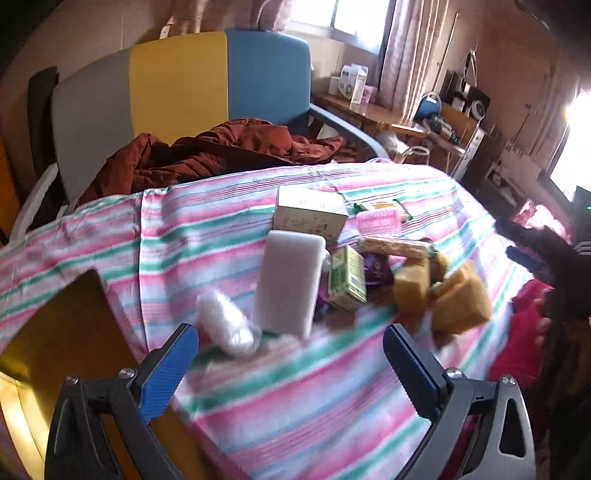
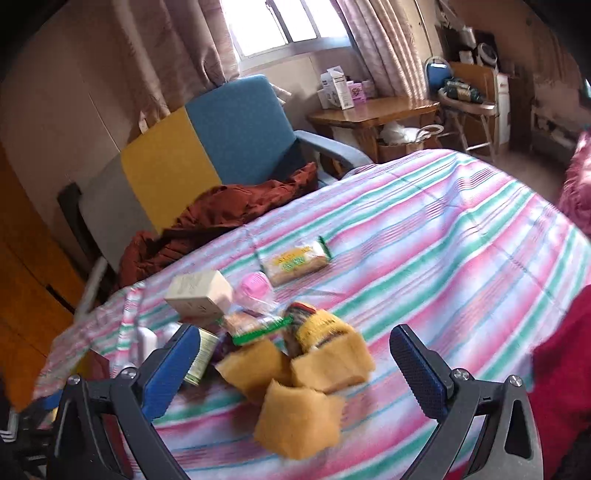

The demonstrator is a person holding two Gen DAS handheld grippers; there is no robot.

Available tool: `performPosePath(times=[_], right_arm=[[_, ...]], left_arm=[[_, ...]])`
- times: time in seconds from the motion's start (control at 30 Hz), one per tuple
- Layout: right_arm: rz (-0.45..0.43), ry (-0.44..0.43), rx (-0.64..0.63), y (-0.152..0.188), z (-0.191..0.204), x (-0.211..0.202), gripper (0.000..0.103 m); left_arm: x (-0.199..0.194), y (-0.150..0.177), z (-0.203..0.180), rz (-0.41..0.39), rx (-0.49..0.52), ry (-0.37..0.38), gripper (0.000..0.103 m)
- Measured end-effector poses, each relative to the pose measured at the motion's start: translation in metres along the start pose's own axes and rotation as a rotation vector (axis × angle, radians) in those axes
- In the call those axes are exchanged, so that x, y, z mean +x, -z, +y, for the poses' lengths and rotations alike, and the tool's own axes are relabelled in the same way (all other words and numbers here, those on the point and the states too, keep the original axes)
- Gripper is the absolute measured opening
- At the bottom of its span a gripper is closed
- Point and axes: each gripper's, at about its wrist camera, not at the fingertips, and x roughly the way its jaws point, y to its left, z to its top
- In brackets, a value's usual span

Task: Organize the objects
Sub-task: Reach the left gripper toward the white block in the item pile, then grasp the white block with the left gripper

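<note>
1. Where the clutter gathers on the striped cloth [image 1: 332, 406] of the counter, we see a white block [image 1: 290, 282], a clear wrapped roll [image 1: 227, 323], a green carton [image 1: 347, 282], a beige box [image 1: 308, 216] and yellow sponges [image 2: 295, 384] lying close together.
2. Farther back lie a pink item [image 2: 255, 286] and a wrapped snack packet [image 2: 295, 260], apart from the pile.
3. Behind the counter we find a rust-red jacket [image 1: 221, 151] on a grey, yellow and blue chair [image 1: 221, 77], a wooden desk [image 2: 373, 110] and a curtained window [image 2: 280, 26].
4. Our left tool [image 1: 291, 354] hovers before the block, fingers spread wide, holding nothing.
5. Our right tool [image 2: 293, 358] hangs over the sponges, likewise wide apart.
</note>
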Motion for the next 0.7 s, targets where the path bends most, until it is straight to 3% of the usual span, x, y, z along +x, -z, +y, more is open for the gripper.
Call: performPosePath(times=[0.17, 0.3, 0.63, 0.7], right_arm=[[0.004, -0.032, 0.036, 0.003, -0.011, 0.012, 0.103], [0.006, -0.07, 0.068, 0.002, -0.016, 0.014, 0.103], [0.018, -0.135, 0.064, 0.002, -0.013, 0.018, 0.103], [0.017, -0.132, 0.056, 0.002, -0.012, 0.017, 0.103]], left_arm=[[0.039, -0.02, -0.004, 0.055, 0.054, 0.031, 0.101], [0.074, -0.029, 0.001, 0.12, 0.051, 0.04, 0.094], [0.116, -0.034, 0.009, 0.191, 0.037, 0.129, 0.089], [0.122, -0.033, 0.008, 0.207, 0.035, 0.129, 0.078]])
